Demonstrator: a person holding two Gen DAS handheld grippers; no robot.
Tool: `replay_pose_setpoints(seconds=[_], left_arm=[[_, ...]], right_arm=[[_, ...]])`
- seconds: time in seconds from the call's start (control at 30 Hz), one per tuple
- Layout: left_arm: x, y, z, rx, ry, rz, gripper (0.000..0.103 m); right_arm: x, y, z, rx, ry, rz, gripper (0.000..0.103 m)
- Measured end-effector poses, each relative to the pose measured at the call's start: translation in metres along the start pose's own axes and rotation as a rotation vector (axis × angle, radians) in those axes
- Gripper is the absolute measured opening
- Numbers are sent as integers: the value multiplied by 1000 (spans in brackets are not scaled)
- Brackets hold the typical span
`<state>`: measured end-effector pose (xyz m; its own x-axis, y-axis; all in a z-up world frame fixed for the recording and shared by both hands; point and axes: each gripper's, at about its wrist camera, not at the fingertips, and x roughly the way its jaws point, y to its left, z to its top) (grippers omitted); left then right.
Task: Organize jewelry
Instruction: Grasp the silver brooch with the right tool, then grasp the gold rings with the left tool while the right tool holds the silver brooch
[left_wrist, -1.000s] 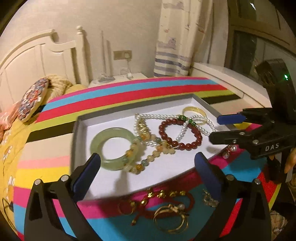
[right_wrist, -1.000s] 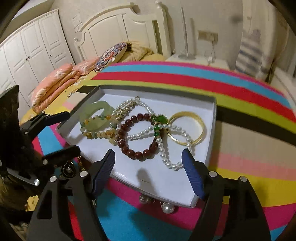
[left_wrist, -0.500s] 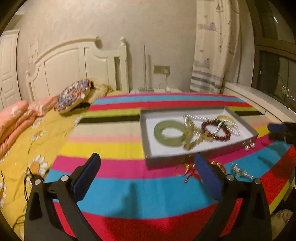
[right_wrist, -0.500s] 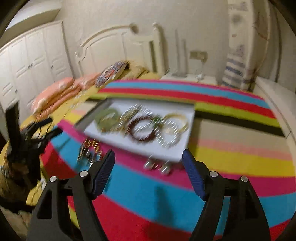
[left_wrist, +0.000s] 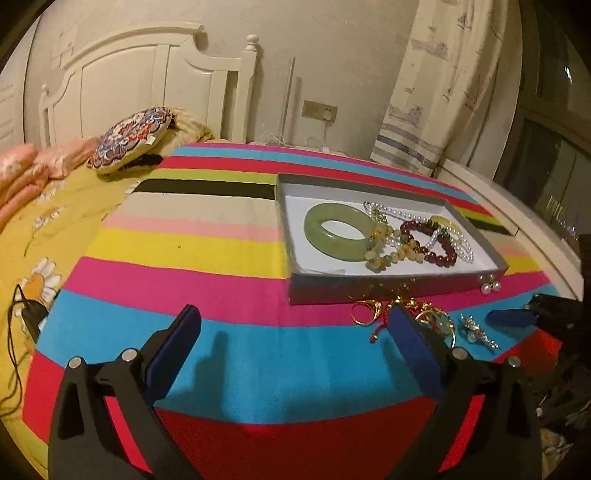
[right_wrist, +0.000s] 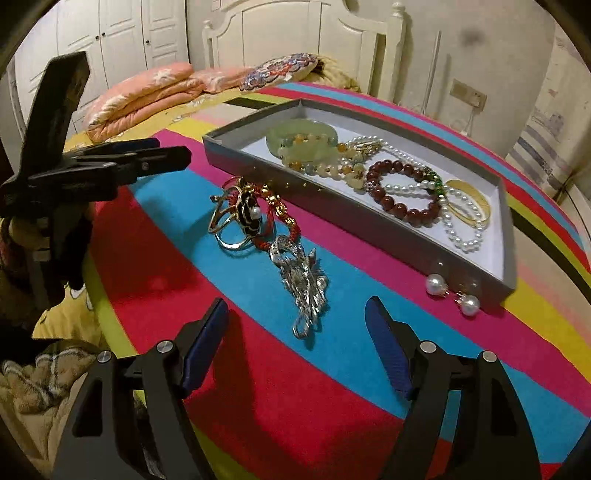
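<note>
A grey tray on the striped cloth holds a green jade bangle, a dark red bead bracelet, pearl strands and a gold bangle. In front of the tray lie gold rings with a red cord, a silver brooch and two pearl earrings. My left gripper is open and empty, left of the loose pieces. My right gripper is open and empty, just short of the silver brooch.
The striped cloth covers a bed with a white headboard. A patterned round cushion and pink folded quilts lie at the back. A black cable and charger sit at the left edge. A curtain hangs at the right.
Both grippers have pulled back from over the tray toward the near edge of the cloth. The loose jewelry in front of the tray has come into full view. Both stay open and empty.
</note>
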<state>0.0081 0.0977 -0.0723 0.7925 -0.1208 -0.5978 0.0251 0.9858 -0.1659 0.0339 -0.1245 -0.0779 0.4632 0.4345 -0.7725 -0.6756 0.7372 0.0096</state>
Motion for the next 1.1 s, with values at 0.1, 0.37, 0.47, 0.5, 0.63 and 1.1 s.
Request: replay_pose_setpoints(seconds=[0.1, 0.37, 0.47, 0.5, 0.63, 1.1], left_arm=[[0, 1, 0, -10, -2, -10, 100], [-2, -1, 0, -4, -13, -7, 101], [-2, -4, -1, 9, -9, -5, 101], [-4, -6, -1, 24, -17, 3, 101], [-11, -23, -3, 98, -39, 15, 101], [15, -103, -20, 320, 88, -126, 79]], right_arm=[[6, -3, 7, 12, 16, -2, 74], [5, -3, 12, -1, -1, 7, 40], [3, -3, 10, -1, -14, 16, 25], [1, -3, 10, 1, -20, 18, 24], [-8, -18, 7, 79, -47, 71, 19], [-23, -64, -17, 296, -93, 142, 19]])
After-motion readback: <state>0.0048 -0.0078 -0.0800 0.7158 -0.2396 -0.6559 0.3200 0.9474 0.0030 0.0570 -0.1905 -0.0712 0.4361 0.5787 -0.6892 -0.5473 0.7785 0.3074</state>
